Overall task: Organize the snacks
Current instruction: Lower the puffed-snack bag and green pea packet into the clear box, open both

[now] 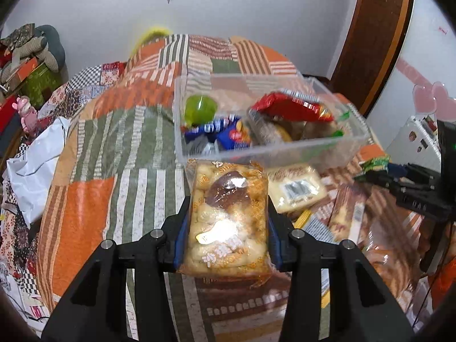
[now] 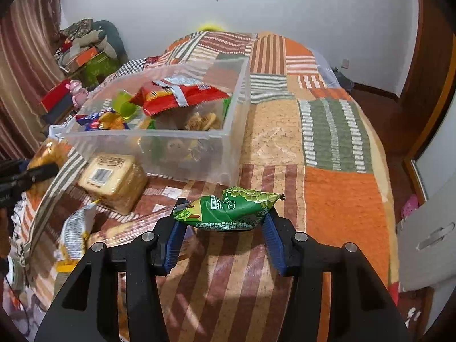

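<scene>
My left gripper [image 1: 228, 219] is shut on a clear-wrapped pack of golden pastry [image 1: 228, 199], held just in front of the clear plastic bin [image 1: 285, 149] and above the quilt. The bin [image 2: 199, 154] holds a red bag [image 1: 290, 108], a green jelly cup [image 1: 199, 108] and several small wrapped snacks. My right gripper [image 2: 225, 213] is shut on a crumpled green snack packet [image 2: 236, 208], lifted over the bed to the bin's near right. A wrapped bread pack [image 2: 114, 179] and other packets lie loose beside the bin.
A patchwork quilt [image 2: 342, 199] covers the bed. A white plastic bag [image 1: 34, 165] lies at the left edge. Boxes and soft toys [image 1: 28, 57] are stacked beyond it. A grey cabinet [image 2: 427, 242] stands at the right, a wooden door [image 1: 376, 28] behind.
</scene>
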### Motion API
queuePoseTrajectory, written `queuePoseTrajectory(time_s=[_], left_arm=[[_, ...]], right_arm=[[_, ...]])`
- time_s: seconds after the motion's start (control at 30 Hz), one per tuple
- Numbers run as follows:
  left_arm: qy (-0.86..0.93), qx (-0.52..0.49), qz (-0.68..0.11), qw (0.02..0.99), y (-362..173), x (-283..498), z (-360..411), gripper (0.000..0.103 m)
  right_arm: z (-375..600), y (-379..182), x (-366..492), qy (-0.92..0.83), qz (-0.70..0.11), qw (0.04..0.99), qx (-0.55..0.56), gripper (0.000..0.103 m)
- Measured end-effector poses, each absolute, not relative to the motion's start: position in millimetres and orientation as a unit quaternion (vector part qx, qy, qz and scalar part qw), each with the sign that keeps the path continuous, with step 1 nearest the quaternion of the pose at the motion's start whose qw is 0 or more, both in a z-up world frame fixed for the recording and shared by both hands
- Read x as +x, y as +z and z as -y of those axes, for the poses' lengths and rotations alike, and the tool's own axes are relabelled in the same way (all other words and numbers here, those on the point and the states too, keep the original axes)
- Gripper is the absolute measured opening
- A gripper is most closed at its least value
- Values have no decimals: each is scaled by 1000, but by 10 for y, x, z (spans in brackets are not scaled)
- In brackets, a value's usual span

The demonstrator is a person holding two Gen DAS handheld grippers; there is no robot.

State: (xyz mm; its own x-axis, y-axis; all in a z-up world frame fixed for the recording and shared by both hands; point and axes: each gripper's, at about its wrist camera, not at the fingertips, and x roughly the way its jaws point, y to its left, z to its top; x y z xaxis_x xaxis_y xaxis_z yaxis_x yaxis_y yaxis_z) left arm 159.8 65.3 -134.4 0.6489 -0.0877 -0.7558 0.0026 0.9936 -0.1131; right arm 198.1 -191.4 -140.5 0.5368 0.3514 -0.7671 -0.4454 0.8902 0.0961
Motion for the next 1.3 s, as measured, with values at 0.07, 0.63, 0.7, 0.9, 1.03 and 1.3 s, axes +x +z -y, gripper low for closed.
queuePoseTrajectory(time_s=[0.07, 0.63, 0.7, 0.9, 1.03, 1.3], left_arm=[[-24, -52, -411, 910, -1264, 1611, -638, 45], [-22, -58, -363, 930, -864, 2098, -695, 45], [-20, -62, -366, 929, -892, 2188, -726, 45], [-16, -80, -382, 921, -1030, 2422, -831, 45], [-13, -85, -389, 917, -1127, 2563, -875, 45], [-10, -96, -406, 909, -1276, 2740, -903, 46]], right_arm=[[1910, -1327, 1981, 233, -416, 877, -53, 47], [1301, -913, 2191, 305, -350, 884, -47, 47], [1179, -945, 2215, 313, -351, 881, -52, 47], [813, -1086, 2346, 337, -368, 864, -60, 48], [644, -1182, 2456, 340, -378, 858, -76, 48], [586, -1269, 2581, 343, -398, 847, -79, 51]])
